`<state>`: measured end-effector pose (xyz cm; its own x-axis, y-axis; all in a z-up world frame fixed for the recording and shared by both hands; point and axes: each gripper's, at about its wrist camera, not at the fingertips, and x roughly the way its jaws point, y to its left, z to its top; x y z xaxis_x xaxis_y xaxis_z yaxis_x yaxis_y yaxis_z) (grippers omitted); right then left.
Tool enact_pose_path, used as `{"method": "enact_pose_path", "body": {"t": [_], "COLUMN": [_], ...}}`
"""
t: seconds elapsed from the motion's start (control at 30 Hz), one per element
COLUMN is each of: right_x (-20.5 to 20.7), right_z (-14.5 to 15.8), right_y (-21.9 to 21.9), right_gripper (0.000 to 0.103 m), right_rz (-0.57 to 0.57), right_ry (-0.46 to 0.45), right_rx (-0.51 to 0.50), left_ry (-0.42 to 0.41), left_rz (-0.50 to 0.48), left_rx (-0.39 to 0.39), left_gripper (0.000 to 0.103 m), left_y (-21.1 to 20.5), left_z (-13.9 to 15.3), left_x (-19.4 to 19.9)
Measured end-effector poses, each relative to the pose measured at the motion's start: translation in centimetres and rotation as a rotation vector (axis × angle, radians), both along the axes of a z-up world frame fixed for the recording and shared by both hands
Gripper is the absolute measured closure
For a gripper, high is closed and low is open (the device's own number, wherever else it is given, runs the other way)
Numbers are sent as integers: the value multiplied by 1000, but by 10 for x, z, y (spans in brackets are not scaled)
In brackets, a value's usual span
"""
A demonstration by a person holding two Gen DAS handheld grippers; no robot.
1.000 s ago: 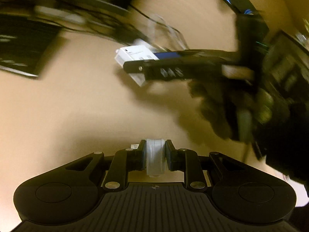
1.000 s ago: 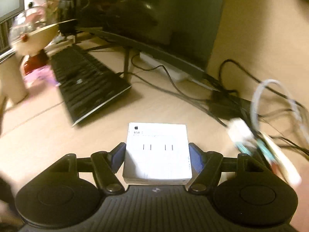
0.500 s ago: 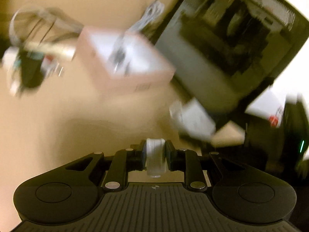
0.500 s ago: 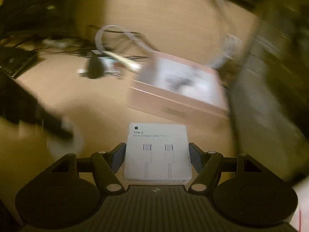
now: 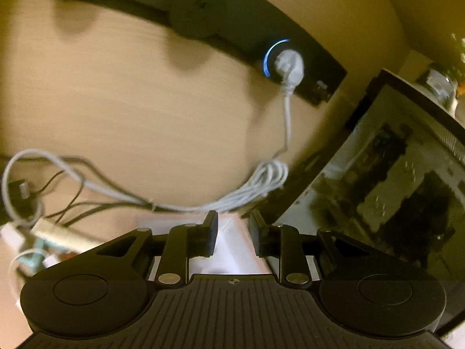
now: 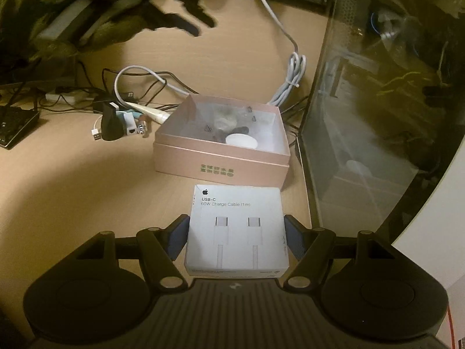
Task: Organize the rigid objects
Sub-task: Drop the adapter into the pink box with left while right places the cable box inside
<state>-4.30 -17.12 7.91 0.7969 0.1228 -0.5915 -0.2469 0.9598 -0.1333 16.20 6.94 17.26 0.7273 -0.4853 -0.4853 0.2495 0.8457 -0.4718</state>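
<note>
My right gripper [image 6: 236, 232] is shut on a white USB-C cable box [image 6: 237, 229], held flat just in front of an open pink box [image 6: 222, 165] on the desk. The pink box holds a white round object [image 6: 241, 141] and small dark and clear items. My left gripper [image 5: 233, 229] is open and empty, right above the pink box [image 5: 229, 250], whose white inside shows between the fingers. In the right wrist view the left gripper [image 6: 200, 24] shows dark and blurred at the top left, above the desk.
A glass-sided computer case [image 6: 377, 116] stands right of the pink box. A white bundled cable [image 6: 290, 81] runs to a black power strip [image 5: 290, 64] at the wall. Adapters and cables [image 6: 122, 119] lie left of the box. A keyboard corner [image 6: 14, 122] is at far left.
The left gripper opened and no longer holds the white round object, which now lies in the pink box. The right gripper swung toward the pink box with the cable box still held.
</note>
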Motion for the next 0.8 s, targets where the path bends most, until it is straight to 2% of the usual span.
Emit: {"method": "enact_pose_path", "body": {"t": [0.13, 0.23, 0.37, 0.47, 0.53, 0.67, 0.8], "right_x": [10, 26, 67, 113, 149, 206, 232], "right_z": [2, 11, 28, 30, 24, -4, -35], "right_y": [0, 13, 45, 71, 83, 94, 97], "right_gripper": [34, 34, 34, 34, 34, 34, 34], "right_rz": [11, 46, 128, 171, 160, 73, 17], "right_ry": [-7, -45, -84, -33, 17, 114, 186], "right_rx": [-4, -18, 2, 61, 98, 116, 108], "left_ry": [71, 130, 197, 231, 233, 240, 256], "left_rz": [9, 8, -11, -5, 19, 102, 198], "left_rx": [62, 93, 84, 57, 71, 96, 106], "left_gripper": [77, 77, 76, 76, 77, 77, 77], "left_y": [24, 40, 55, 67, 78, 109, 140], "left_z": [-36, -68, -98, -110, -112, -115, -118], "left_x": [-43, -82, -126, -145, -156, -177, -186]}}
